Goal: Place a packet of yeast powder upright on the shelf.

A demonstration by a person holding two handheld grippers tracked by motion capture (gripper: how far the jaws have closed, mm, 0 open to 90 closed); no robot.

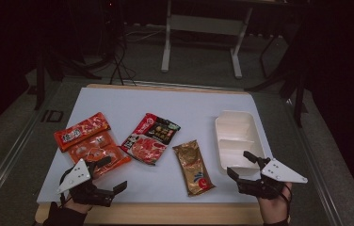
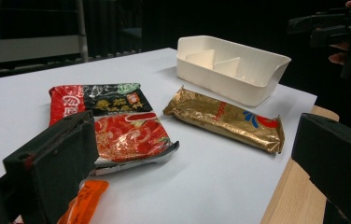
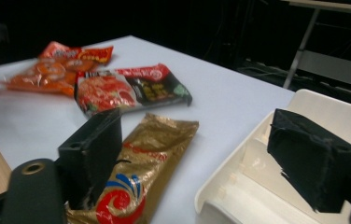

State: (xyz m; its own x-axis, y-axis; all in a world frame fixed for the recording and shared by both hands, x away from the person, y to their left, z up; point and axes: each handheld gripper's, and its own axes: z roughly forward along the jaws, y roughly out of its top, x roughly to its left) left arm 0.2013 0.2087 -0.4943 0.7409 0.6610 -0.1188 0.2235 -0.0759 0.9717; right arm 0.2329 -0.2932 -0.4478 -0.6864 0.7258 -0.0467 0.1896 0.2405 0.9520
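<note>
High view: left gripper (image 1: 108, 174) and right gripper (image 1: 238, 164), both wide and empty, flank the gold packet (image 1: 193, 167) on the bench (image 1: 184, 106)

Right gripper (image 3: 197, 172) had its black fingers (image 3: 94, 149) spread wide with nothing between them. Landmark: gold packet (image 3: 150, 154), flat on the white bench (image 3: 229, 102). Left finger sat over the packet's near end, right finger over the white divided tray (image 3: 323, 112), just right of the packet. Red-and-black packet (image 3: 131, 91) lay just beyond the gold packet; orange packets (image 3: 54, 70) farther beyond, up-left, blurred.
</note>
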